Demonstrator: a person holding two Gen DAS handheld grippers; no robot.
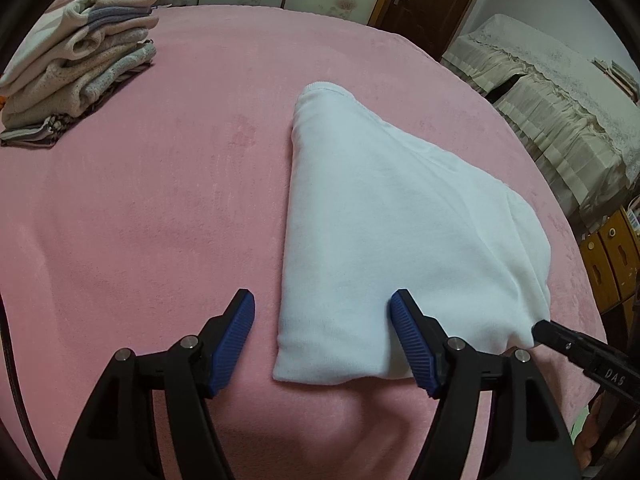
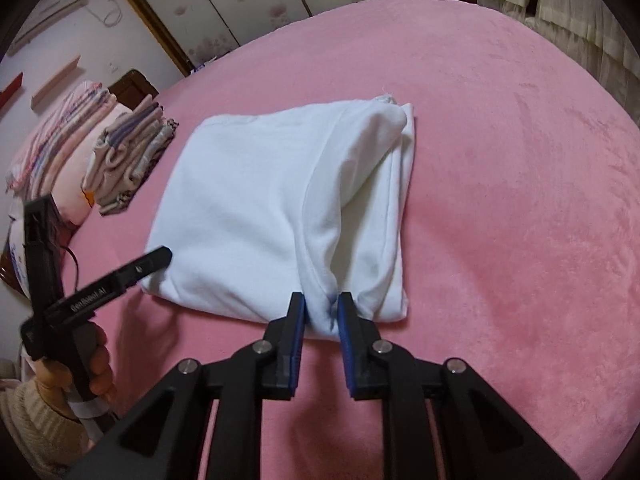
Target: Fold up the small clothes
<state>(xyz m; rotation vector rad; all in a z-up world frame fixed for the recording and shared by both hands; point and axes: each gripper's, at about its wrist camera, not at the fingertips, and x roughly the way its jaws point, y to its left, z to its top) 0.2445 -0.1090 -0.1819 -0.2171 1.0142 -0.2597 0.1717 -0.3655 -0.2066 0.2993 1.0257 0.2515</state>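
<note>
Lying folded on the pink bedspread (image 1: 160, 208), toward 1 o'clock in the left wrist view: white garment (image 1: 380, 220). Spread wide, holding nothing, one blue pad over the garment's near edge: left gripper (image 1: 322, 312). Pinched on a bunched fold of the garment's near edge at 6 o'clock in the right wrist view: right gripper (image 2: 321, 312). Sitting far off at 10 o'clock: stack of folded clothes (image 1: 80, 60).

Soft, even indoor light is falling without glare — fisheye distortion is bending the edges, dark vignette ringing the corners.
</note>
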